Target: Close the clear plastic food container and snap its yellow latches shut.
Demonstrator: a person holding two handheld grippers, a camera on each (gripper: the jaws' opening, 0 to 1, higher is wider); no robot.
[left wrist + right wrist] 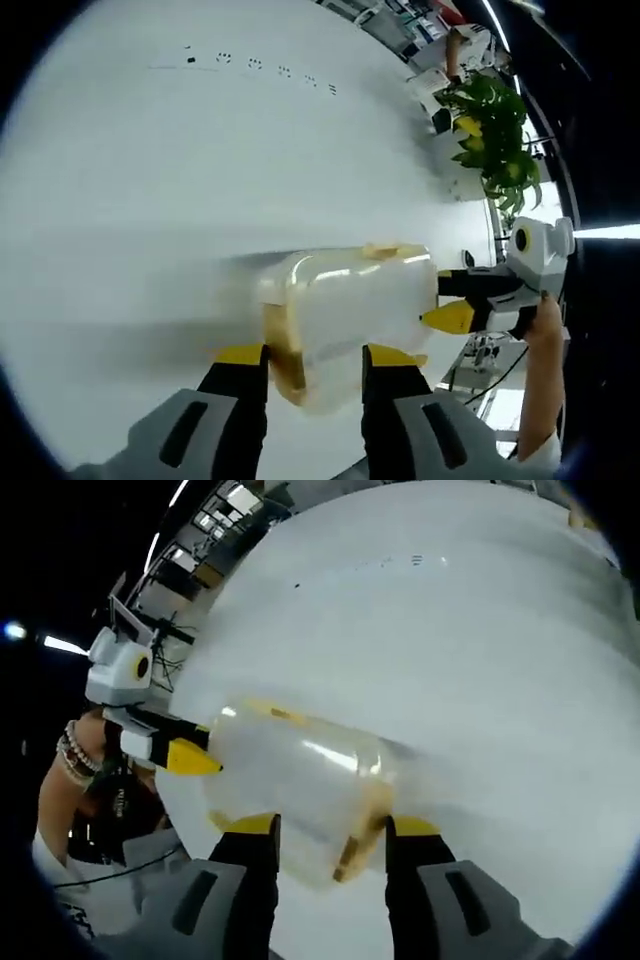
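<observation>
The clear plastic container (345, 315) lies on the white table (200, 180), its lid down, with a yellow latch (395, 250) showing on its far edge. My left gripper (317, 355) has one end of the container between its yellow-tipped jaws, which touch it on both sides. My right gripper (452, 302) comes in from the right and meets the opposite end. In the right gripper view, the container (300, 775) sits between the jaws of my right gripper (331, 827), an amber latch strip (358, 845) close to the right jaw. The left gripper (172, 742) touches the far end.
A leafy green plant (495, 130) stands past the table's far right edge, with office clutter behind it. A person's hand (545, 330) holds the right gripper; a wrist with beaded bracelets (75, 760) holds the left one. Small dark marks (255, 62) dot the far tabletop.
</observation>
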